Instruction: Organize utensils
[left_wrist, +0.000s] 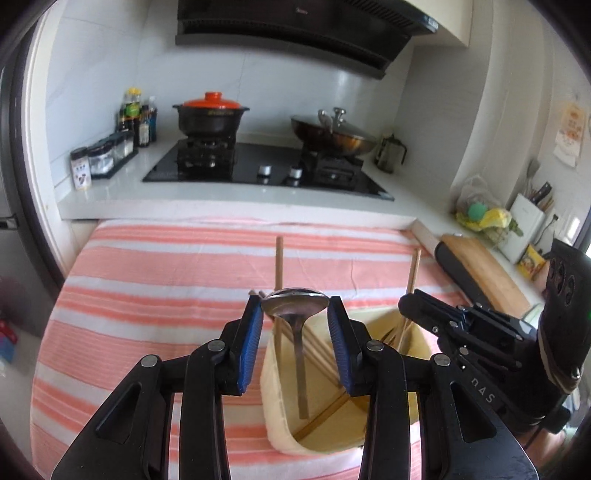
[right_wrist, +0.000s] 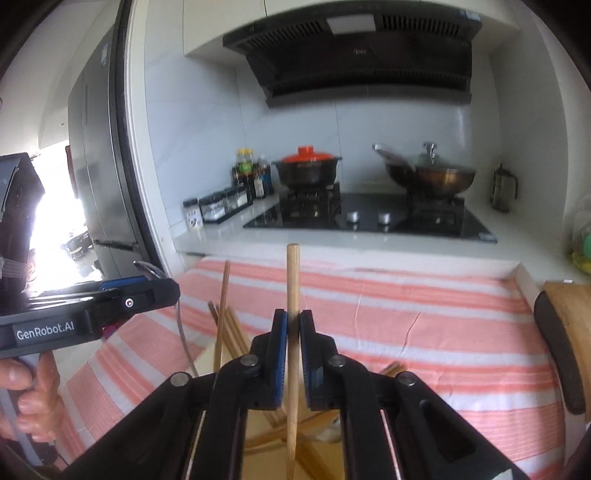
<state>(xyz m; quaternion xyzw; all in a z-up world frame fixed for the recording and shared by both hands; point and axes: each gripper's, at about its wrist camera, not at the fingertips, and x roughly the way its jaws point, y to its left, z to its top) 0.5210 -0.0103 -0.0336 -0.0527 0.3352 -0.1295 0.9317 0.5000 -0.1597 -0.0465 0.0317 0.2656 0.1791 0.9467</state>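
- We stand at a kitchen counter, with a striped pink-and-white cloth (left_wrist: 147, 280) laid in front of a black gas hob (left_wrist: 258, 166); it carries a clay pot with an orange lid (left_wrist: 211, 114) and a lidded wok (left_wrist: 334, 134).
- Our left gripper (left_wrist: 295, 314) has its blue pads clamped on the bowl of a steel spoon (left_wrist: 295, 301), whose handle hangs down into the cream utensil box (left_wrist: 280, 417).
- Our right gripper (right_wrist: 293, 325) is clenched on a single wooden chopstick (right_wrist: 292, 280), held near upright with its tapered tip pointing down toward the box below.
- More chopsticks (left_wrist: 321, 354) already lie slanted in the box, and some lean out over its rim.
- We judge the step in hand as lowering both utensils into the box, so we should carry each tool over the box mouth before we let go.
- The spoon is pinched across a rounded, slick bowl; we would keep the grip firm and the handle plumb so it does not twist out early.
- The two grippers are close beside each other over the same box; we would lower one first, then the other, so they do not knock together.
- We would aim the chopstick tip at a gap between the leaning sticks, since a strike on one could tip it out onto the cloth.
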